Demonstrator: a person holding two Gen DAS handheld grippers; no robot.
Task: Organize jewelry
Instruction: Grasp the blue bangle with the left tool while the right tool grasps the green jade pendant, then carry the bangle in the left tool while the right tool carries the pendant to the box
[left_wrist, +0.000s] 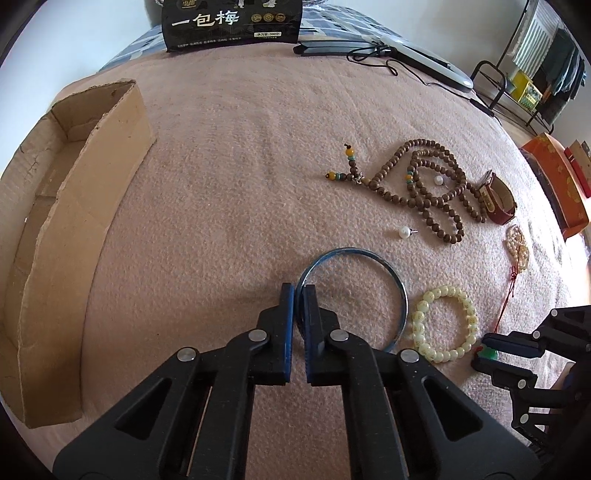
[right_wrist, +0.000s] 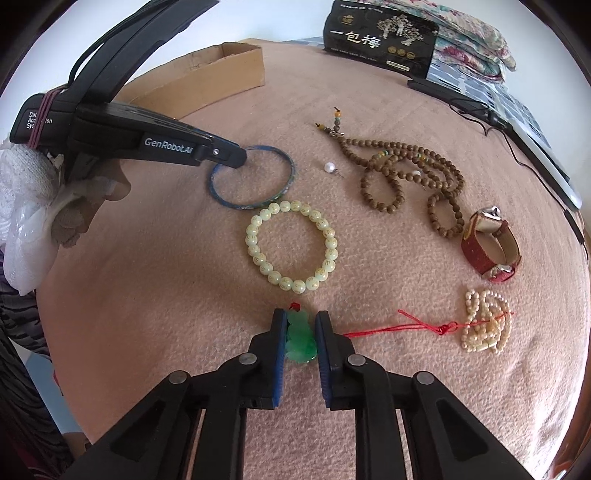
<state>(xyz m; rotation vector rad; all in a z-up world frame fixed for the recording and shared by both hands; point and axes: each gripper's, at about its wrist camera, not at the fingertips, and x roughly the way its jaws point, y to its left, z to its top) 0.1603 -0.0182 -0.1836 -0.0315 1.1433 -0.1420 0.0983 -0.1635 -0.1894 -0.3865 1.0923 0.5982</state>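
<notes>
Two grippers are counted: the left gripper (left_wrist: 298, 291) and the right gripper (right_wrist: 300, 319). One blue bangle (right_wrist: 284, 186) is seen, along with one pale green bead bracelet (right_wrist: 291, 245) and one long strand of brown wooden beads (right_wrist: 410, 177). Two loose pearls are counted, one (left_wrist: 403, 232) lying apart from the strand and one (left_wrist: 438, 180) inside its loops. One red-strapped watch (right_wrist: 489, 245), one bunch of small cream beads (right_wrist: 485, 321) and one green jade pendant (right_wrist: 301, 338) on a red cord (right_wrist: 388, 326) are found. One cardboard tray (left_wrist: 70, 229) and one black packet (right_wrist: 380, 40) are also counted.
</notes>
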